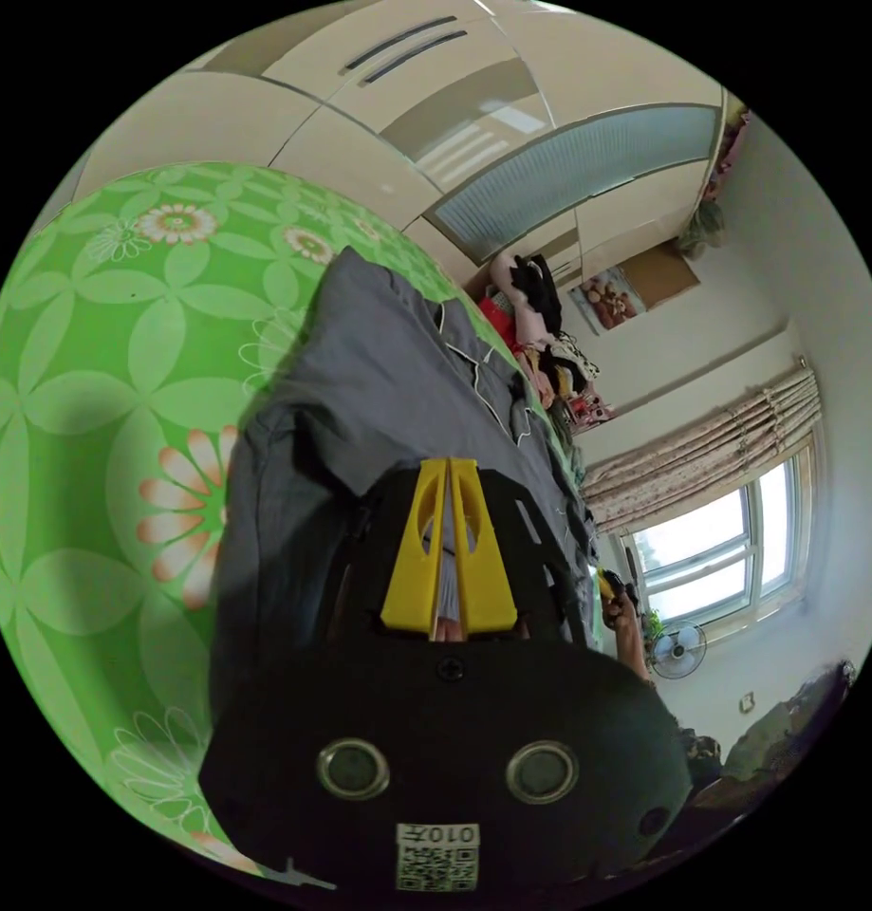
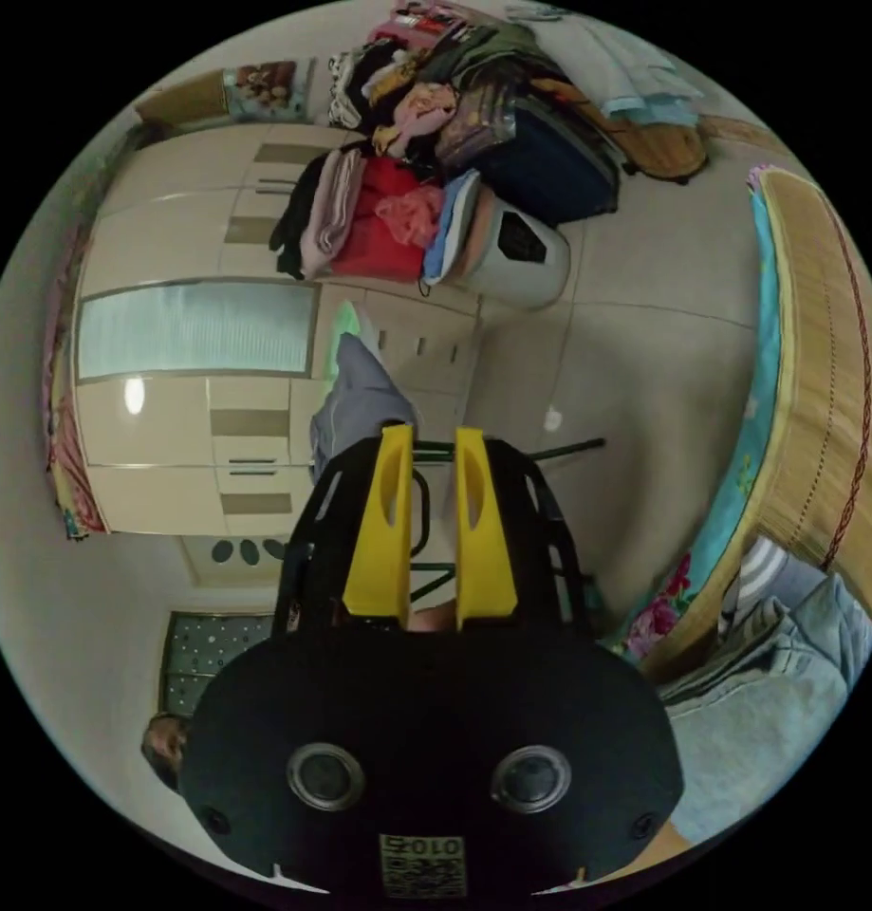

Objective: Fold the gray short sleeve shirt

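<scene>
Gray short sleeve shirt (image 1: 379, 380) lies draped over the green flowered surface (image 1: 103, 380) in the left gripper view, a fold of its cloth pinched between the nearly closed yellow jaws of the left gripper (image 1: 449, 465). Right gripper view: the right gripper (image 2: 430, 435) stands with jaws apart, empty, the shirt (image 2: 355, 403) hanging just beyond them before the wardrobe (image 2: 189, 418).

No text, label, brand, number or sign can be made out in either view.
</scene>
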`<state>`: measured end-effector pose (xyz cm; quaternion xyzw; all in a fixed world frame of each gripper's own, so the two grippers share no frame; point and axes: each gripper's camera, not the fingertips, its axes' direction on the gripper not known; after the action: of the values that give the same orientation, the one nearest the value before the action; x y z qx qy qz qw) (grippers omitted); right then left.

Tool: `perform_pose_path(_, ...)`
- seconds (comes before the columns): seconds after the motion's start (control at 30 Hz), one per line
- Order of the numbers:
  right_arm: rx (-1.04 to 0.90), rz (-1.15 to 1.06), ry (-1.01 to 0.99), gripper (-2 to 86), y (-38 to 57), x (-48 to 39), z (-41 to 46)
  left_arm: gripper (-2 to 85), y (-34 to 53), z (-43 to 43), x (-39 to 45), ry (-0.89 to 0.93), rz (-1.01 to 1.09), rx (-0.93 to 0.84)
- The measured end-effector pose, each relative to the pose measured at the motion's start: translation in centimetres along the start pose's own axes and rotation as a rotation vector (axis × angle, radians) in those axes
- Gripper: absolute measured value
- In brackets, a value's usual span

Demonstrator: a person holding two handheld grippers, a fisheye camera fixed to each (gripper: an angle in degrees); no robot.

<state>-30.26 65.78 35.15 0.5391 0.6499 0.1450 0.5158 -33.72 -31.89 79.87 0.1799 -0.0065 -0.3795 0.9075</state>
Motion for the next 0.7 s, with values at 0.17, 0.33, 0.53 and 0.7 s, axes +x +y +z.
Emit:
perform_pose_path(0.17, 0.334, -0.157, -0.314, 8.9, 4.1, 0.2, -5.3, -0.2, -0.7, 0.0, -0.5, 0.025, 0.007, -0.011)
perform_pose_path(0.33, 0.106, -0.583, 0.235, 11.0, 6.8, -13.3, 2.0, -0.2, -1.2, -0.2, -1.0, 0.051, -0.007, -0.008)
perform_pose_path(0.53, 0.027, -0.968, 0.89, 10.3, 12.2, -24.1, 17.5, -0.1, -1.8, -0.5, -1.4, 0.075, -0.011, 0.001)
perform_pose_path(0.7, -0.115, -1.04, 1.051, 9.4, 13.2, -25.2, 24.1, -0.1, -2.4, -0.7, -2.0, 0.123, -0.032, 0.006)
